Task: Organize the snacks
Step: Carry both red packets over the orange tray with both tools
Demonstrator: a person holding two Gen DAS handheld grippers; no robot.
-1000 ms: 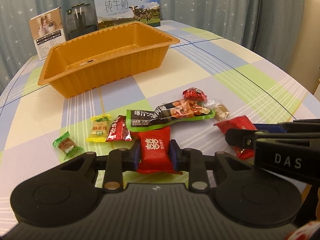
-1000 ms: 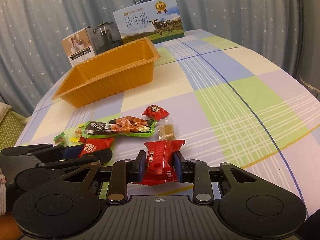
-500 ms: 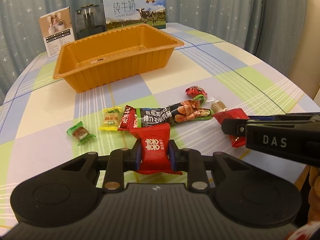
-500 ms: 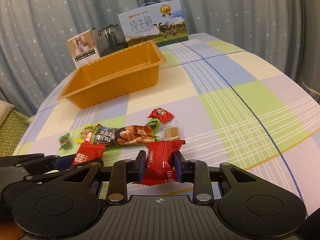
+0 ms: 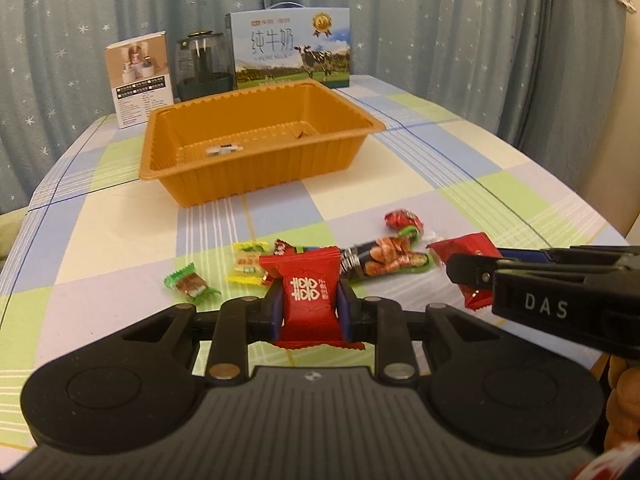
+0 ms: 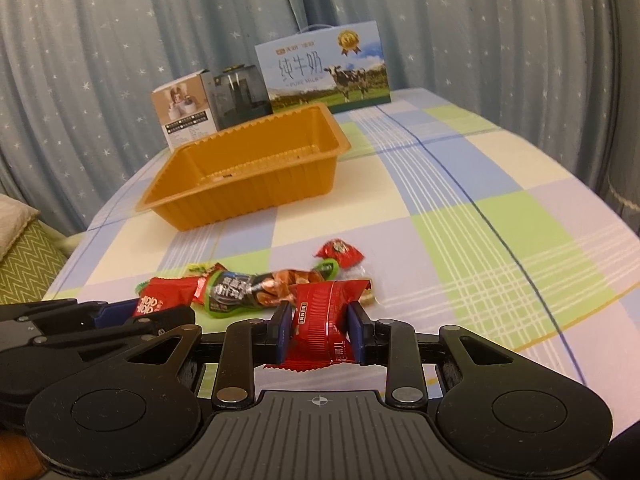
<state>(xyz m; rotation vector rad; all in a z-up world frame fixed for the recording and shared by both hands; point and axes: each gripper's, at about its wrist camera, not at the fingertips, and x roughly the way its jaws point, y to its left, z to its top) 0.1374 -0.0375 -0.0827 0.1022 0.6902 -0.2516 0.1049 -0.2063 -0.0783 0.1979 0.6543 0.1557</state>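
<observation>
Left gripper point(image 5: 310, 306): pads pinch a red foil candy packet with white double-happiness print point(image 5: 307, 297), held clear of the tablecloth. Right gripper point(image 6: 320, 332): pads pinch a second red crinkled foil packet point(image 6: 322, 320), also clamped at mid-body.

Target looks to be the orange ribbed plastic tray point(image 5: 256, 184), well apart from both grippers toward the far side of the checked tablecloth point(image 5: 500, 184). Tray appears nearly empty.

Loose snacks lie between grippers and tray: a long dark sausage-snack pouch with green edge point(image 5: 384, 260), a small round red-wrapped sweet point(image 5: 402, 219), a green-wrapped candy point(image 5: 190, 284), a yellow-wrapped candy point(image 5: 248, 262).

Step in hand, as I judge it: carry both packets to the tray.
- Lift enough to pass over the near rim; the wall is tall.
- Keep the two grippers apart; they sit close side by side.
- Release only once inside the walls; foil is light and may cling to a pad.
</observation>
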